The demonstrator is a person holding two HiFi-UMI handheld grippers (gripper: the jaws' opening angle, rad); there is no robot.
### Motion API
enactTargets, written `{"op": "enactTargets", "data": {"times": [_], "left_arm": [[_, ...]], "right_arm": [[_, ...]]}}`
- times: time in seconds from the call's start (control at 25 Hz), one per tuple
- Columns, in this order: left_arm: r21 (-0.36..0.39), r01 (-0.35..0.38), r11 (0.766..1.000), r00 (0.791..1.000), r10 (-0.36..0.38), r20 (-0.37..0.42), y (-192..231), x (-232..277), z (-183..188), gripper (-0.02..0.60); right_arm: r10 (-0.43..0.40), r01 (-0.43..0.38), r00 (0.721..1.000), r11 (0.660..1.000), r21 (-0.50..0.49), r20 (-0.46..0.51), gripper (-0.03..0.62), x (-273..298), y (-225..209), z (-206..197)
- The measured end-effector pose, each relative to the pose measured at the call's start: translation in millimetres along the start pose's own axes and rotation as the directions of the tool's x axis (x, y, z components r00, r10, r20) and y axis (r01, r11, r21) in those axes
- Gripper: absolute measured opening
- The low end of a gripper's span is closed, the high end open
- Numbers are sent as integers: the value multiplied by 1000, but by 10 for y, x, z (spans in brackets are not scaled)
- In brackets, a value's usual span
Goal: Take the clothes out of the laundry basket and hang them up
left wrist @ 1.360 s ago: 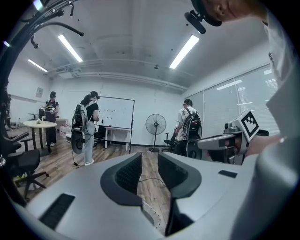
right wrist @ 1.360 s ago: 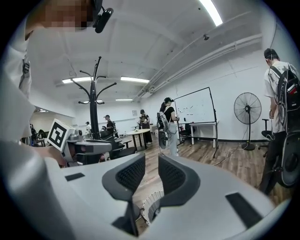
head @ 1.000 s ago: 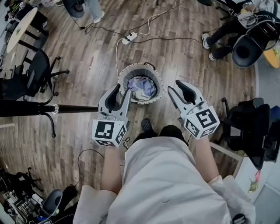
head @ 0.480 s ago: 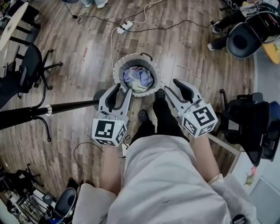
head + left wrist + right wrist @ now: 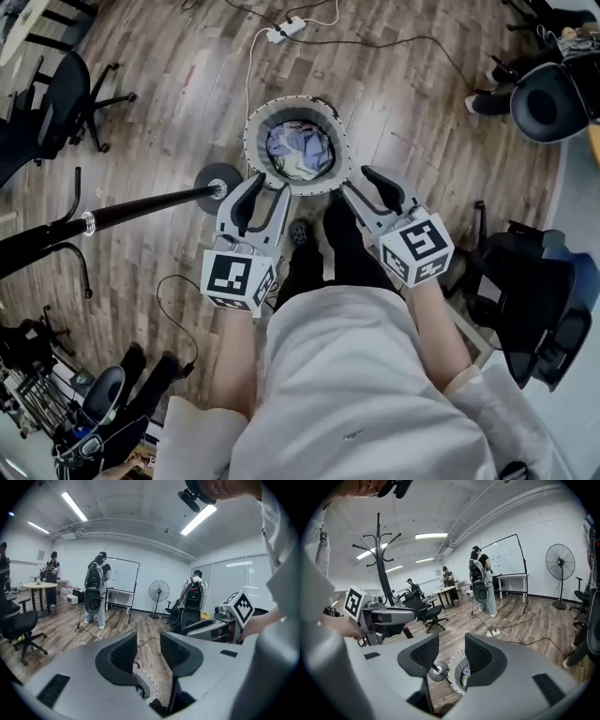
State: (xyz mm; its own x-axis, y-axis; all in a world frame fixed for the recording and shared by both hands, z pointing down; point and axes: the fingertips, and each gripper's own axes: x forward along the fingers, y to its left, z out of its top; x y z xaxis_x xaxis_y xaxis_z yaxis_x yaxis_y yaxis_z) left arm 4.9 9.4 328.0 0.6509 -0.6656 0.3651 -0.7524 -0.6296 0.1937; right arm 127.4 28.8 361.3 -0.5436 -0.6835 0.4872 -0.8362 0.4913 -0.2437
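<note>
A round grey laundry basket stands on the wood floor with crumpled pale blue and white clothes inside. My left gripper hovers at the basket's near left rim, open and empty. At the near right rim my right gripper holds nothing, and its jaws are opening. In the left gripper view only a bit of the basket rim shows below the jaws. The right gripper view shows the basket and clothes between and below its fingers. A black coat stand slants in from the left, its round base beside the basket.
Office chairs stand at the left and at the right. A power strip with cables lies beyond the basket. People stand by a whiteboard and a fan. My own legs and shoes are just behind the basket.
I have stepped closer to the basket, so it now lies right at both grippers' tips. The right jaws have spread a little wider.
</note>
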Motion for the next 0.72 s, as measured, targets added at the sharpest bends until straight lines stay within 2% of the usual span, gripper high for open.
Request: {"op": "enactTargets", "data": {"times": [0.28, 0.72], "left_arm": [[-55, -74, 996, 997, 72, -37, -3, 347, -144, 150], [-116, -216, 970, 974, 206, -92, 177, 761, -401, 150]], "right_arm": [[117, -119, 988, 993, -16, -101, 181, 358, -289, -176], [259, -267, 936, 964, -3, -240, 186, 905, -597, -576]]}}
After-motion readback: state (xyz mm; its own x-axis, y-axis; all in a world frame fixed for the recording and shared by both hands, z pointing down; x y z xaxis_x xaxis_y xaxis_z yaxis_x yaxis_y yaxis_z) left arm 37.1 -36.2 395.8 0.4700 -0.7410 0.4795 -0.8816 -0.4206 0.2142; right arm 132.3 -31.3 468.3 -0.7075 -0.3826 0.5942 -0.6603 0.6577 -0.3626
